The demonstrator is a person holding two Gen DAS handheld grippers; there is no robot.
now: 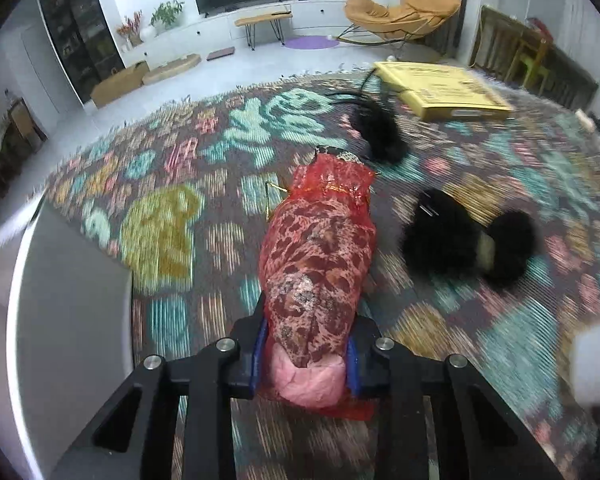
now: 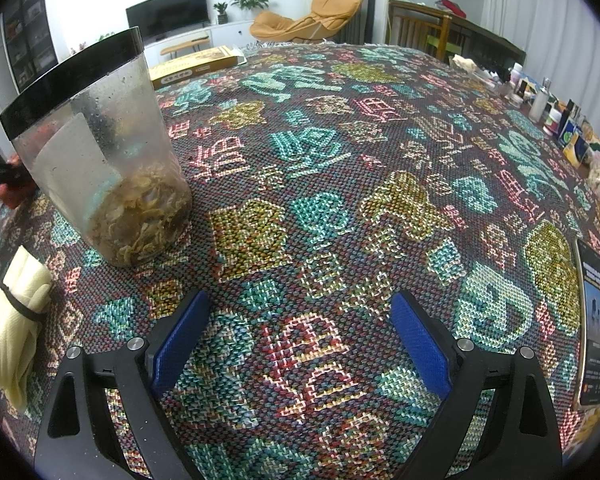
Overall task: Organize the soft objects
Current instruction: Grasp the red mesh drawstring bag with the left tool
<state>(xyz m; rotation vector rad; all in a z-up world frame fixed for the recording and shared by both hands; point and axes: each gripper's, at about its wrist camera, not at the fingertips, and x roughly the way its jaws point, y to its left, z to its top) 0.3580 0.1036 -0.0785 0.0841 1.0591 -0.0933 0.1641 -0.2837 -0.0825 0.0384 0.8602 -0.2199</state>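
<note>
My left gripper [image 1: 308,340] is shut on a red mesh pouch [image 1: 320,256] stuffed with patterned fabric and a pink soft lump, held above the patterned tablecloth [image 1: 180,184]. Two black fluffy items lie on the cloth: one [image 1: 460,236] to the right of the pouch, one [image 1: 376,128] farther back. My right gripper [image 2: 300,320] is open and empty over the tablecloth [image 2: 340,160]. A folded pale yellow cloth bound with a black band [image 2: 16,320] lies at the left edge of the right wrist view.
A white container edge [image 1: 60,300] is at the left. A yellow flat box [image 1: 444,88] lies at the table's far side. A clear jar with a black rim [image 2: 100,152] holds dried bits. A phone [image 2: 594,328] and small bottles [image 2: 540,100] line the right edge.
</note>
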